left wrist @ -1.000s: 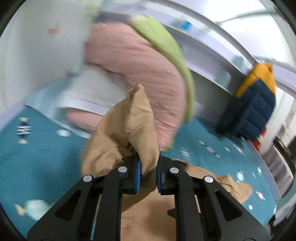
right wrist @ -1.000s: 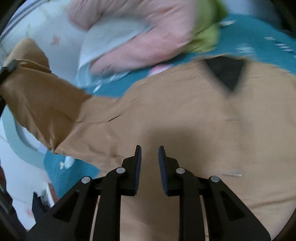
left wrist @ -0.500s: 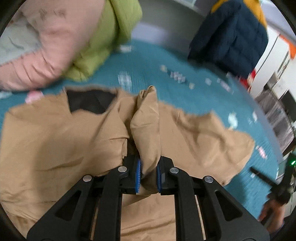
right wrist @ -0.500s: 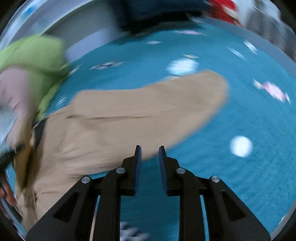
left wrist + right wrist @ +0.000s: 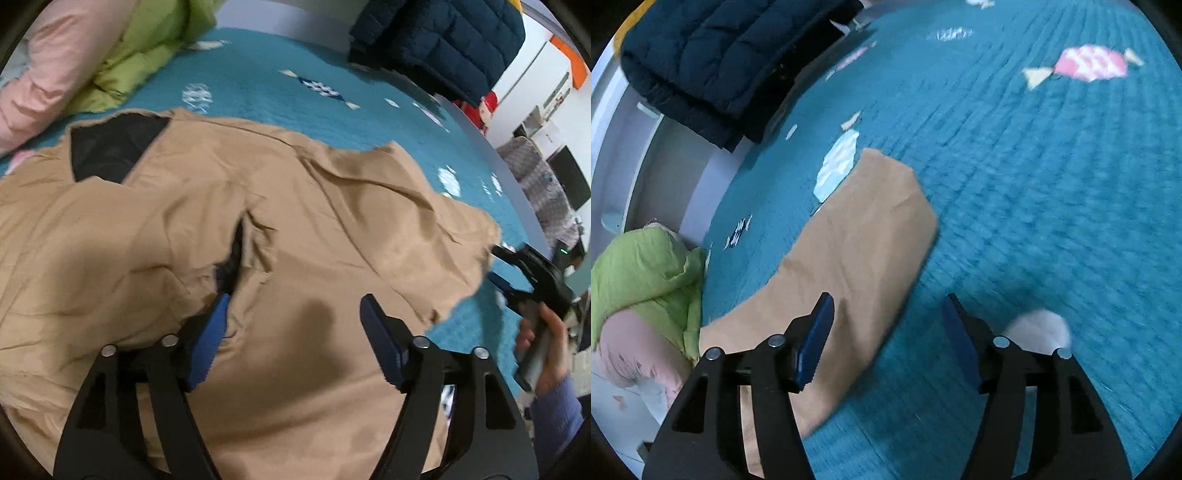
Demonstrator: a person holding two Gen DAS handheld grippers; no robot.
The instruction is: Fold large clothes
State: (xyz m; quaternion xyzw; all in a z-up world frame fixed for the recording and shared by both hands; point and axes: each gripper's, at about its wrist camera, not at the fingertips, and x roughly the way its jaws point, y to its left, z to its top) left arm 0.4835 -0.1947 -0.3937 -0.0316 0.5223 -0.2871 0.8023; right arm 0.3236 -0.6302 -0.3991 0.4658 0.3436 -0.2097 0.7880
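A large tan garment with a dark neck lining lies spread on the teal bedspread. One sleeve is laid across its body. My left gripper is open just above the garment's middle and holds nothing. The other sleeve stretches out flat in the right wrist view. My right gripper is open over that sleeve's edge, empty. The right gripper also shows at the right of the left wrist view, beside the sleeve end.
A pink and green quilt pile lies at the far left of the bed. A navy puffer jacket hangs at the far side; it also shows in the right wrist view. The bed's grey edge runs on the right.
My left gripper let go of the tan sleeve it carried and opened; the sleeve now lies on the garment. My right gripper swung to the other sleeve and opened.
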